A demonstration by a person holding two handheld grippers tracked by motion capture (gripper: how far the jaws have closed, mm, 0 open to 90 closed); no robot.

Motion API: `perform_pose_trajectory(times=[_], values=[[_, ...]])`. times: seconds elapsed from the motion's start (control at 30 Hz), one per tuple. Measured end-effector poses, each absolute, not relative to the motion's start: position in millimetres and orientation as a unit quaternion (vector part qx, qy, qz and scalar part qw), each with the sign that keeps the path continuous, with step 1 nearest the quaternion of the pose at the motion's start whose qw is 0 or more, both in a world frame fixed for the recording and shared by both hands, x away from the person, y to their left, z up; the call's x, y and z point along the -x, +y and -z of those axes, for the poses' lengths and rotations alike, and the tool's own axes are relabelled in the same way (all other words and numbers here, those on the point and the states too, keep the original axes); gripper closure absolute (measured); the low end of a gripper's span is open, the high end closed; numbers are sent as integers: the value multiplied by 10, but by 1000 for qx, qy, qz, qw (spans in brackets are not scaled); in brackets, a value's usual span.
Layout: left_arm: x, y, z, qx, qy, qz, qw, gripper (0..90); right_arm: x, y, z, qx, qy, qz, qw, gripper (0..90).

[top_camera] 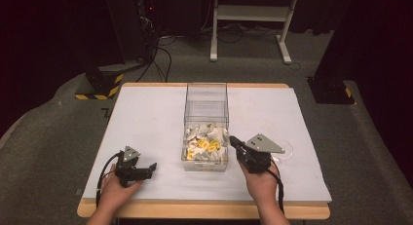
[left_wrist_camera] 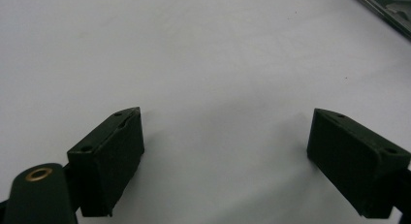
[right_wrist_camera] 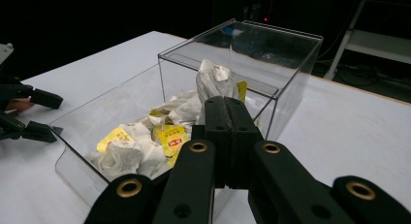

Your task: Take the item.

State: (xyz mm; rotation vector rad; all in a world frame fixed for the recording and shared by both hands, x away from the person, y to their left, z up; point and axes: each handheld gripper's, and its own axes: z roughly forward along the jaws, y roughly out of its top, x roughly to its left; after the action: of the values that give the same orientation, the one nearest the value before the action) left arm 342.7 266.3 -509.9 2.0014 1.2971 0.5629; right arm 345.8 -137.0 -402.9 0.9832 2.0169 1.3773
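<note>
The white packet (right_wrist_camera: pixel 213 81) is pinched at its lower end between the clenched jaws of the right gripper (right_wrist_camera: pixel 225 105); it sticks up from the tips, crumpled, w/ a bit of yellow just beside it, above the open near part of the clear plastic box (right_wrist_camera: pixel 291 54). In the high view the right gripper (top_camera: pixel 234 140) is at the right wall of the box (top_camera: pixel 206 96), tips pointing toward the pile inside. The box stands in the middle of the white table (top_camera: pixel 146 118), long side going away from the person; its near half holds a heap of white and yellow packets (top_camera: pixel 204 146), the far half looks bare. The left gripper (top_camera: pixel 153 165) is well apart from the box, near the front-left of the table, low over the surface. In the left gripper view its jaws are spread wide, released, w/ nothing between them, just the white table (left_wrist_camera: pixel 208 64) under.
</note>
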Motion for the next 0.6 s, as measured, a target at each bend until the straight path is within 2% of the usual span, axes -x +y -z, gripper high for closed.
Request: perform_pose_trajectory(times=[0.6], values=[[-3427, 2663, 5099, -768, 498, -216, 339, 134, -3442, -1633, 3978, -385, 726, -505, 265, 898]])
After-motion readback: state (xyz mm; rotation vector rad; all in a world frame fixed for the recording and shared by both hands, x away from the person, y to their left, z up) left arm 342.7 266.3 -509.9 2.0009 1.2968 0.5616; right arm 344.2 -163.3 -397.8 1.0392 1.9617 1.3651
